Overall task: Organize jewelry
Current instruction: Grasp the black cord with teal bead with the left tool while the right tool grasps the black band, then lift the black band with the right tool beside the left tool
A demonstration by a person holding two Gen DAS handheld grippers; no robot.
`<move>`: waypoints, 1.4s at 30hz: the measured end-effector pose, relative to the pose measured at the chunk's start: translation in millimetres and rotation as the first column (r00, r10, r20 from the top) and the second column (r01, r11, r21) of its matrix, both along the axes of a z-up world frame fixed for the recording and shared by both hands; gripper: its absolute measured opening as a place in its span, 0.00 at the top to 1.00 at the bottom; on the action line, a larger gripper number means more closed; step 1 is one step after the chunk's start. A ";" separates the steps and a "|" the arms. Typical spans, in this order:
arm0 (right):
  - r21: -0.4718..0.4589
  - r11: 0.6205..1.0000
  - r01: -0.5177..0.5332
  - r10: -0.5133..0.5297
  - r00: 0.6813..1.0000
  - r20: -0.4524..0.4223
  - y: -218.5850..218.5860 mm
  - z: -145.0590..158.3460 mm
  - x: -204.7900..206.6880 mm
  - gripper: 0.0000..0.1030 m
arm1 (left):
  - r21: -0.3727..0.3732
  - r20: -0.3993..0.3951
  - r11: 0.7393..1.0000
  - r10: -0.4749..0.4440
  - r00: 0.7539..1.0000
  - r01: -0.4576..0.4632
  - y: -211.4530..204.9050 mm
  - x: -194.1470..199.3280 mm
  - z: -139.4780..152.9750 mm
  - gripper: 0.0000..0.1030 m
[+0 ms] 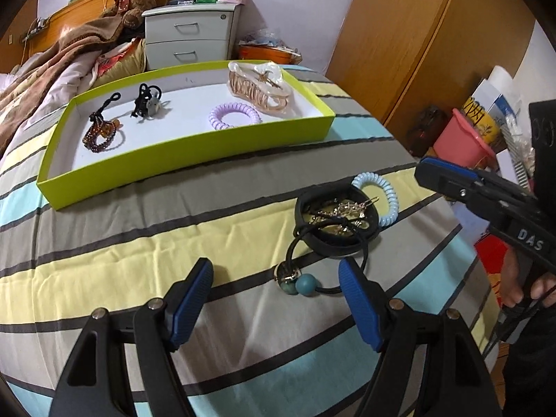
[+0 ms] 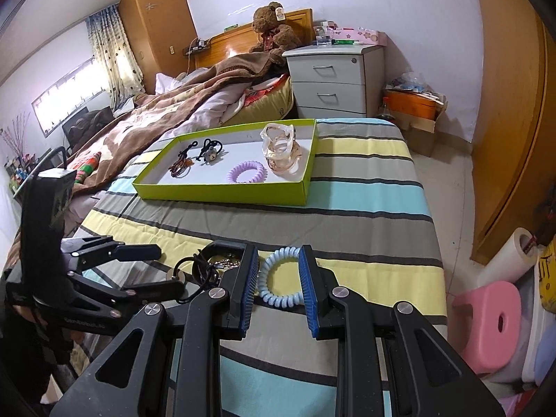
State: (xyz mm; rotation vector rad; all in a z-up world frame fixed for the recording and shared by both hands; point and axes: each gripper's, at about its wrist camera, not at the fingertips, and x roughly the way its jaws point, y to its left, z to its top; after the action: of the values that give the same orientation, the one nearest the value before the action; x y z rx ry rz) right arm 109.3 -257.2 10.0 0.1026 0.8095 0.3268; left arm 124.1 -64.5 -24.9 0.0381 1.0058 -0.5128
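Right gripper (image 2: 278, 278) part-open astride the blue coil tie (image 2: 278, 279), contact unclear; left gripper (image 1: 278, 299) wide apart, empty.

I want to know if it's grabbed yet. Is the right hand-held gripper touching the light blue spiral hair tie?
Cannot tell. In the right wrist view the right hand-held gripper straddles the light blue spiral hair tie, but contact isn't plain.

Home bedroom: bed (image 2: 347, 187), nightstand (image 2: 333, 80), teddy bear (image 2: 272, 27).
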 end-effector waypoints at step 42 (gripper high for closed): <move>0.000 1.000 -0.015 0.015 1.000 -0.005 6.4 -3.1 -9.5 0.76 | -0.030 0.066 0.993 0.117 0.991 -0.115 30.8 -23.3 7.0 0.90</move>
State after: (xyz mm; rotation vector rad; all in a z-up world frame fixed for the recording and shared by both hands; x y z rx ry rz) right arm 99.8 -250.7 6.9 0.0976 0.8155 0.3406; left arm 100.8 -33.7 -17.9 -0.0260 0.9294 -0.4159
